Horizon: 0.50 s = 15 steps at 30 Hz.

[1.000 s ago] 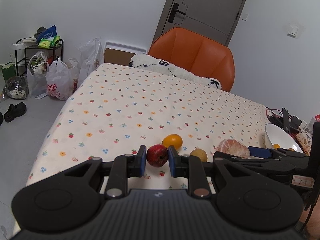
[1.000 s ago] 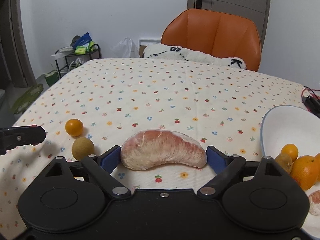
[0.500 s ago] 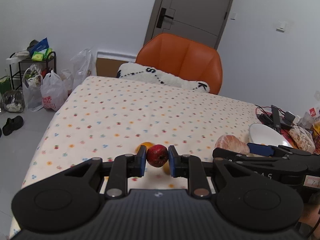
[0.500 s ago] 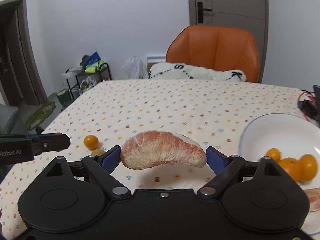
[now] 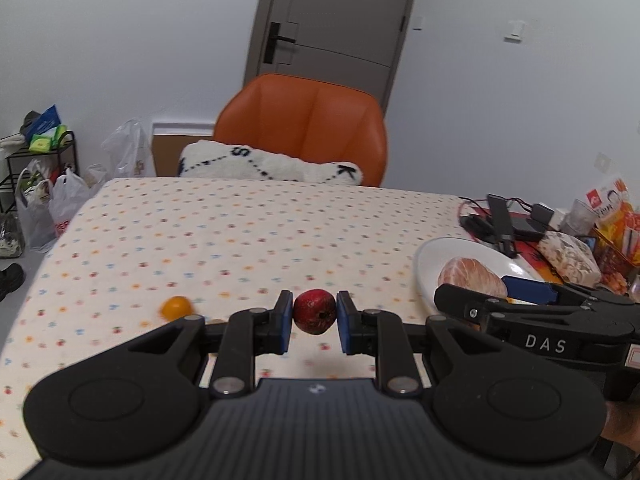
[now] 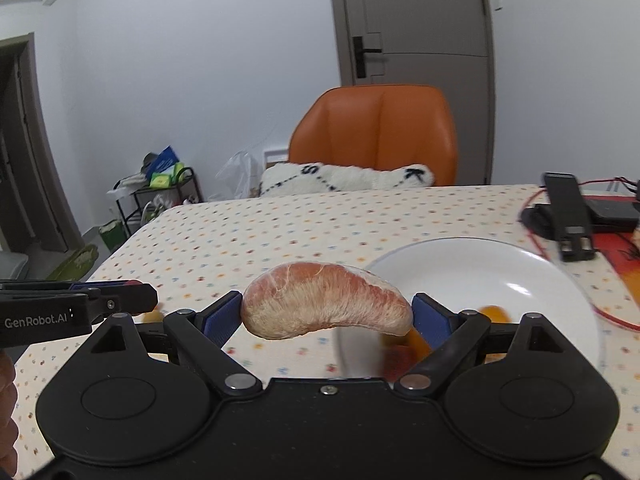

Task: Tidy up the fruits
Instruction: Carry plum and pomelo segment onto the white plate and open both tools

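Behind the table, with its dotted cloth, stand an orange chair and a grey door; the work is all at the near edge. Left gripper is clamped on a small red fruit, held clear of the cloth with a faint shadow under it. Right gripper is clamped end to end on a peeled pomelo segment, hanging just short of the plate, which already holds some orange fruit, blurred in the right view so I can't say how many. A small orange lies on the cloth to the left, well apart from the plate. The step in hand looks like carrying both pieces to the plate. Doing it well probably means taking the segment in first, since it is nearest: bring it over the rim, lower it until it nearly touches a bare part of the dish, then part the fingers slowly so the soft flesh is not torn or dropped onto the fruit there. Keep the squeeze light; the membrane likely bruises easily. The red fruit is round and may roll, so it should be set down low against the others, not released from height, and the two grippers should approach in turn to avoid knocking together over the plate.
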### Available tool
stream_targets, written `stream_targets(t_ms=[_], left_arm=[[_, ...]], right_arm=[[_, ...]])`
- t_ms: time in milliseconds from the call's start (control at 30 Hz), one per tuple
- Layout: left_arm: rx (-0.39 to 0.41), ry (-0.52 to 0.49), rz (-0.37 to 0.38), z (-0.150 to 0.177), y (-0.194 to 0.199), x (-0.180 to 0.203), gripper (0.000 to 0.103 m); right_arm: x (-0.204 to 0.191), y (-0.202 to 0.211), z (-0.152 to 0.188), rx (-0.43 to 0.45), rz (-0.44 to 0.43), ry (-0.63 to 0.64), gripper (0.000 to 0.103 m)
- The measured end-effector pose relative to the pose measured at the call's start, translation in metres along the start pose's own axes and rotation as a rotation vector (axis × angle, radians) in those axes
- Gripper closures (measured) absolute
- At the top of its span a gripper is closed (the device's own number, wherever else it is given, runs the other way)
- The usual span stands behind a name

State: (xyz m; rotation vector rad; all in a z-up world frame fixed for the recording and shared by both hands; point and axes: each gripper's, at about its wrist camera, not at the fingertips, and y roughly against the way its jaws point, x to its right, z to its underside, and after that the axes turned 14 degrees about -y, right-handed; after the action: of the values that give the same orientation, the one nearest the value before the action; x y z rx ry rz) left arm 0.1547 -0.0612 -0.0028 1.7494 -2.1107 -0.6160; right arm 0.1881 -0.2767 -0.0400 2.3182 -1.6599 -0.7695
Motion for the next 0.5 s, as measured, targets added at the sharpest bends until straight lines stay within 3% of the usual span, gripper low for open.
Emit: stream_targets(t_ms=[500], left_arm=[[0.002,-0.104,0.063,-0.020,-0.027,0.096,0.082]], right_arm=[[0.090,0.035,-0.009,0.079,0.056,-0.105,0.015]])
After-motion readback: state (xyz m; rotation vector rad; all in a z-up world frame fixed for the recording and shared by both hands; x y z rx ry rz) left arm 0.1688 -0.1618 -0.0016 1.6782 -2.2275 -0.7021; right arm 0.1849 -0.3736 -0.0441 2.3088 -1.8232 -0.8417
